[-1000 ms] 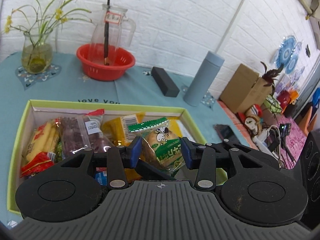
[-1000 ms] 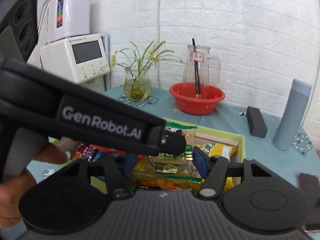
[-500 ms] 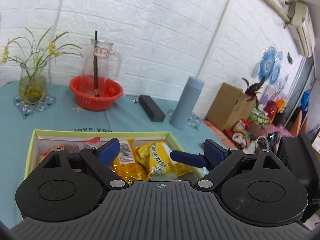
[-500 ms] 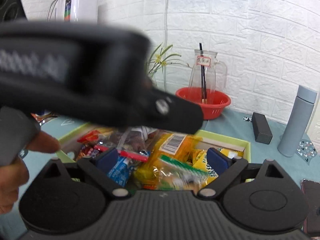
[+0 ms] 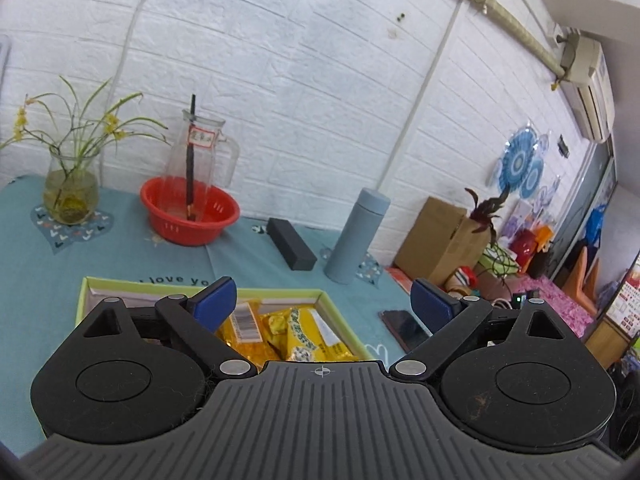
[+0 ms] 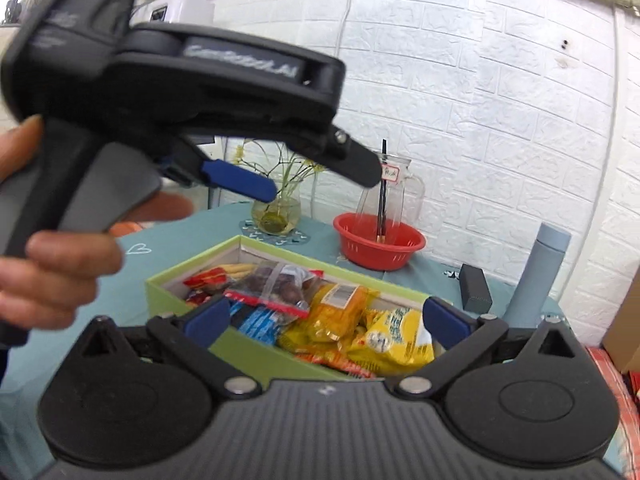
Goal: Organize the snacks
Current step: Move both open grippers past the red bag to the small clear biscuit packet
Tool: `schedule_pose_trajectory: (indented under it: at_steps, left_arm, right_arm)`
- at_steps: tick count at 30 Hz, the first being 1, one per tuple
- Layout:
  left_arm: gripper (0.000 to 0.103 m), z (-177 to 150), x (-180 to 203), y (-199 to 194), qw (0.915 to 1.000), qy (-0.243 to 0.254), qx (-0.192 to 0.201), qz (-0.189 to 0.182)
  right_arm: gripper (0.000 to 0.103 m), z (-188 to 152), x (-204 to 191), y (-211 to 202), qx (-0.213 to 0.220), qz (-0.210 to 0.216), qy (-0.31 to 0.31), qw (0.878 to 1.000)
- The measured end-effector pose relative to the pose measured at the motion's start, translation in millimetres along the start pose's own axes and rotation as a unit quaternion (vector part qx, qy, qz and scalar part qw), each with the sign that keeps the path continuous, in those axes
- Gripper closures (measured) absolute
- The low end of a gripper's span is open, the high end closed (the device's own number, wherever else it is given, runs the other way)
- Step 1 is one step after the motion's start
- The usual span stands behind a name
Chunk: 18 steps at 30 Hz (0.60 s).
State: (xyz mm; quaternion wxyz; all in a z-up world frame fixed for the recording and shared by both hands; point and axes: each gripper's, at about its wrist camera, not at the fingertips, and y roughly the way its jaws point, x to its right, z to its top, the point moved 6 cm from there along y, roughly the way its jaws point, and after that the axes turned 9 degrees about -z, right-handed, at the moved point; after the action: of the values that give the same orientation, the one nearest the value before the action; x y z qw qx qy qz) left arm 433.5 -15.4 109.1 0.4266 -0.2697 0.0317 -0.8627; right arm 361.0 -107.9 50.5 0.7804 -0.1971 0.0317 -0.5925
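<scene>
A light green box [image 6: 188, 272] on the teal table holds several snack packs: yellow packs [image 6: 396, 336], an orange pack [image 6: 336, 312], a clear bag of dark snacks [image 6: 280, 284], red packs at its far left. The box also shows in the left wrist view [image 5: 340, 320] with yellow packs [image 5: 304, 336]. My left gripper [image 5: 324, 304] is open and empty, raised above the box's near side. It also shows in the right wrist view [image 6: 256, 180], held high at upper left. My right gripper [image 6: 326, 318] is open and empty above the box's near edge.
Behind the box stand a red basket [image 5: 190, 216] with a glass pitcher, a vase of flowers [image 5: 72, 196], a black case [image 5: 292, 244] and a blue-grey bottle [image 5: 356, 236]. A phone [image 5: 404, 328] lies right of the box. Cardboard boxes and clutter lie beyond the table's right edge.
My left gripper opened, let go of the green-and-white snack pack into the box, and rose up and back. My right gripper opened wider and pulled back from the box.
</scene>
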Motion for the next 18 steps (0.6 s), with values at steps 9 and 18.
schedule_pose_trajectory:
  at_steps: [9, 18]
  left_arm:
    - [0.015, -52, -29, -43, 0.9964, -0.02, -0.063, 0.054]
    - [0.018, -119, -54, -29, 0.9844, -0.076, -0.153, 0.041]
  right_arm:
    - [0.001, -79, -32, -6, -0.1, 0.062, 0.038, 0.992]
    - [0.001, -85, -70, 1, -0.106, 0.119, 0.045, 0.986]
